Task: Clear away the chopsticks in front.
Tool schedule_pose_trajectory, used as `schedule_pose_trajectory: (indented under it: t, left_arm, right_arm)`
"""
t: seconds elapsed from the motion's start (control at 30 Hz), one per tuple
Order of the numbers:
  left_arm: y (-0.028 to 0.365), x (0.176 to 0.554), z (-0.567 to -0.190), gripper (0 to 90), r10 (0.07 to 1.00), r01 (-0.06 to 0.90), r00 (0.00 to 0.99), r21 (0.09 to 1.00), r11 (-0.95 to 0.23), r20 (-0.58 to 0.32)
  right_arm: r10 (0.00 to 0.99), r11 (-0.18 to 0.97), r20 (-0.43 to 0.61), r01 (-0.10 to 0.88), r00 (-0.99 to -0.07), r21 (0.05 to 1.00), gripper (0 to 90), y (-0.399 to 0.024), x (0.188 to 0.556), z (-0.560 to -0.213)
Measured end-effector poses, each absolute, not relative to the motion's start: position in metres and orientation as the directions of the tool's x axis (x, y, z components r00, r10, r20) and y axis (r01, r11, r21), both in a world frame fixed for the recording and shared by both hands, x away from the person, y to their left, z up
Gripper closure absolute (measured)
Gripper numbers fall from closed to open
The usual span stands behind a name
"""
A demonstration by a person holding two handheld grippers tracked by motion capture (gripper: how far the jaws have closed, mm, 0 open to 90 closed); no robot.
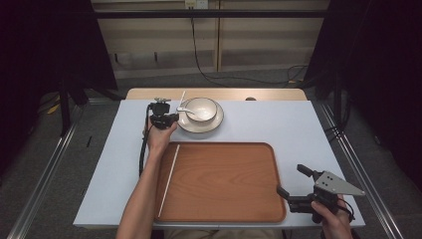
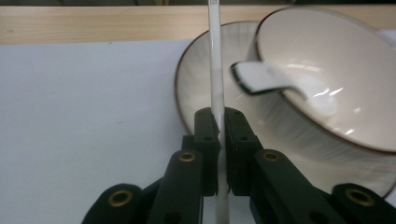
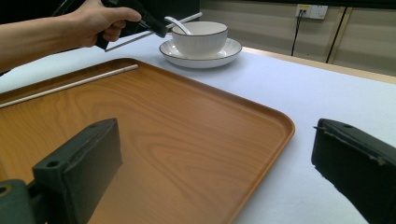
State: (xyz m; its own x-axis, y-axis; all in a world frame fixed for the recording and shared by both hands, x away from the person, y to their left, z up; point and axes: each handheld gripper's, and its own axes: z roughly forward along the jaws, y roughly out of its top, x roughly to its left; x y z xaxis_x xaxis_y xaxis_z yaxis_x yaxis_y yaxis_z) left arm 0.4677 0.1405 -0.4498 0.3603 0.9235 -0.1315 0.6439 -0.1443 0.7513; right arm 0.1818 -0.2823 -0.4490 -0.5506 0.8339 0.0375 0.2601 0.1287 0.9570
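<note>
My left gripper [image 1: 173, 117] hovers just left of the plate [image 1: 215, 124] and is shut on a thin white chopstick [image 2: 215, 70], which rises past the plate's rim. In the left gripper view the jaws [image 2: 221, 116] pinch the stick low on its length. A white bowl [image 2: 327, 60] with a dark rim stands on the plate [image 2: 196, 88] and holds a white spoon [image 2: 266, 79]. A second white chopstick [image 1: 169, 179] lies along the left side of the wooden tray [image 1: 224, 199]. My right gripper [image 1: 292, 180] stands open by the tray's right front corner, nothing between its fingers.
The white table cover [image 1: 298, 124] reaches the table's edges, with a bare wooden strip [image 1: 224, 93] behind the plate. A forearm [image 1: 144, 199] lies along the tray's left rim. Cables [image 1: 219, 77] trail on the floor beyond the table.
</note>
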Motion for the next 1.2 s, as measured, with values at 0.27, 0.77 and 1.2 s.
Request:
schedule_pose_trajectory:
  t: [0.27, 0.77, 1.2]
  left_arm:
    - [0.153, 0.456, -0.451, 85.3, 0.926, 0.635, 0.352, 0.762, -0.128, -0.138]
    - [0.153, 0.443, -0.456, 85.3, 0.93, 0.641, 0.357, 0.747, -0.177, -0.086]
    - [0.159, 0.412, -0.453, 85.3, 0.923, 0.631, 0.355, 0.767, -0.117, -0.151]
  right_arm:
    - [0.833, 0.135, 0.033, 0.261, -0.553, 0.956, 1.4, -0.282, 0.182, -0.449]
    - [0.834, 0.13, 0.038, 0.264, -0.55, 0.956, 1.4, -0.283, 0.183, -0.45]
    - [0.832, 0.138, 0.032, 0.262, -0.554, 0.955, 1.4, -0.283, 0.182, -0.449]
